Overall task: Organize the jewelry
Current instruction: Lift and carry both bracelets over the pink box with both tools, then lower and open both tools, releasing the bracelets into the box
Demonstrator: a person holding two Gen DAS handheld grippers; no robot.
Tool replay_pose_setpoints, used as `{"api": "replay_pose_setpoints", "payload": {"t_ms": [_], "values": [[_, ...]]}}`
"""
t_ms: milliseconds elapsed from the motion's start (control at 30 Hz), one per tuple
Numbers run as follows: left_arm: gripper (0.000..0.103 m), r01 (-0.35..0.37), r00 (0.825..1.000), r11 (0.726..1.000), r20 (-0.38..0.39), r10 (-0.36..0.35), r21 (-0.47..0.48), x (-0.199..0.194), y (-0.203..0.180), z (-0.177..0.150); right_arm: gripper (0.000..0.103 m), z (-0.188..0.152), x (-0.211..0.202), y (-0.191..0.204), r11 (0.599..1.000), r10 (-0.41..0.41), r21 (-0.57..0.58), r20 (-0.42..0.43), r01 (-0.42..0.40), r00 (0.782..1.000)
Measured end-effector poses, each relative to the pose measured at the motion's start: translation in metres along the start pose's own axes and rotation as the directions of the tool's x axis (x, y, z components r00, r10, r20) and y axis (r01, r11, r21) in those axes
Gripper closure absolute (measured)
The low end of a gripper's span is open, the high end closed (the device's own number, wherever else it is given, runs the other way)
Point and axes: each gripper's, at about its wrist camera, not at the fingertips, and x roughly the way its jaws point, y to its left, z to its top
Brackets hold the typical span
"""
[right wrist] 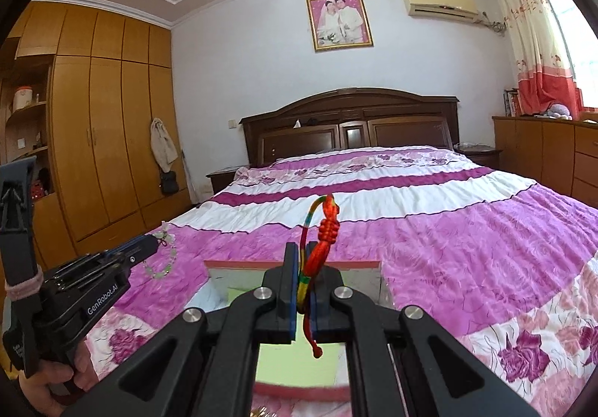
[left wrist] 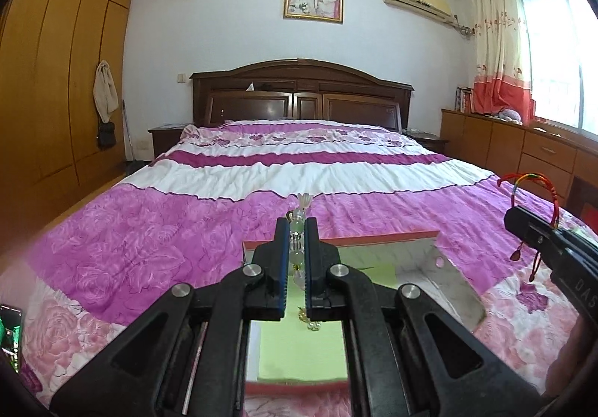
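Left gripper [left wrist: 297, 230] clamps bead bracelet [left wrist: 298, 226] above box [left wrist: 422, 248].

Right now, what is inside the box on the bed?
The box shows a light green sheet on its bottom. The left claw, shut on a bead bracelet, hides the middle.

I am looking over a pink floral bedspread [left wrist: 157, 230] toward the far wooden headboard [left wrist: 301, 95], wardrobe [left wrist: 63, 80] standing left.

Bright daylit bedroom, heavy fisheye warp

Daylight floods from the overexposed window [left wrist: 560, 54] at right; straight lines bow toward dark vignetted corners, and the nearest foreground looks soft.
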Motion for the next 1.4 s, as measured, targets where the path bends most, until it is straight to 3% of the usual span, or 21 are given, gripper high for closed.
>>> {"api": "replay_pose_setpoints", "payload": {"t_ms": [267,467,800,1133,1233,1300,1400], "values": [[0.103,-0.014,0.999,0.999,-0.05,0.012,-0.047,0.034,0.004,-0.021,0.097,-0.019,0.038,-0.01,0.999,-0.046,-0.007,-0.025,0.046,0.999],[0.103,-0.016,0.99,0.999,-0.139,0.011,-0.032,0.059,0.0,-0.041,0.097,-0.035,0.066,-0.016,0.998,-0.068,-0.012,-0.112,0.067,0.991],[0.103,-0.001,0.948,0.999,-0.317,-0.009,-0.032,0.092,-0.007,-0.069,0.097,-0.069,0.109,-0.026,0.997,-0.069,0.012,-0.311,0.077,0.948],[0.103,0.011,0.913,1.0,-0.408,-0.014,-0.009,0.108,-0.014,-0.078,0.097,-0.084,0.125,-0.033,0.996,-0.058,0.04,-0.398,0.081,0.916],[0.095,0.002,0.907,1.0,-0.42,-0.009,-0.017,0.11,-0.013,-0.08,0.095,-0.084,0.126,-0.032,0.996,-0.058,0.04,-0.401,0.08,0.914],[0.083,0.006,0.904,1.0,-0.428,-0.017,-0.029,0.111,-0.011,-0.08,0.085,-0.083,0.126,-0.032,0.996,-0.051,0.044,-0.402,0.075,0.914],[0.077,0.016,0.902,1.0,-0.432,-0.026,-0.026,0.111,-0.013,-0.081,0.075,-0.082,0.125,-0.03,0.997,-0.04,0.044,-0.398,0.062,0.916]]}}
